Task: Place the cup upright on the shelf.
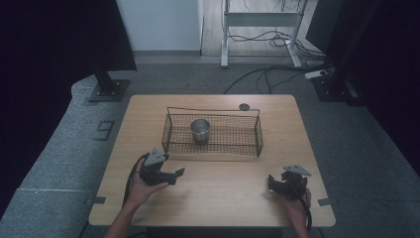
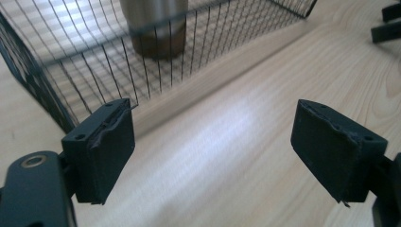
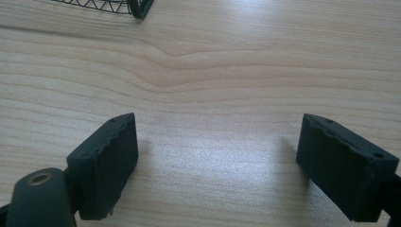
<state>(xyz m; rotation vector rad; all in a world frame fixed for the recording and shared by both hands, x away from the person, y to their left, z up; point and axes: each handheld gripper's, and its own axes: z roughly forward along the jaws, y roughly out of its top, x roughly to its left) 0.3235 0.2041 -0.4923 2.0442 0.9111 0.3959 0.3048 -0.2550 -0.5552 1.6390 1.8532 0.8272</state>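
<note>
Both the left gripper and right gripper rest spread on bare table before the wire basket, its long axis left-right, steel cup upright inside.

We log a wire basket at table centre, metal cup inside; grippers at seven and five o'clock.

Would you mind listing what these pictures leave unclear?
- Metal cup: top cut off by the left gripper view's upper edge; blurred behind the wire basket mesh.
- Cup contents: too small and dim in the high view.
- Small dark disc beyond the basket: too small to identify.
</note>
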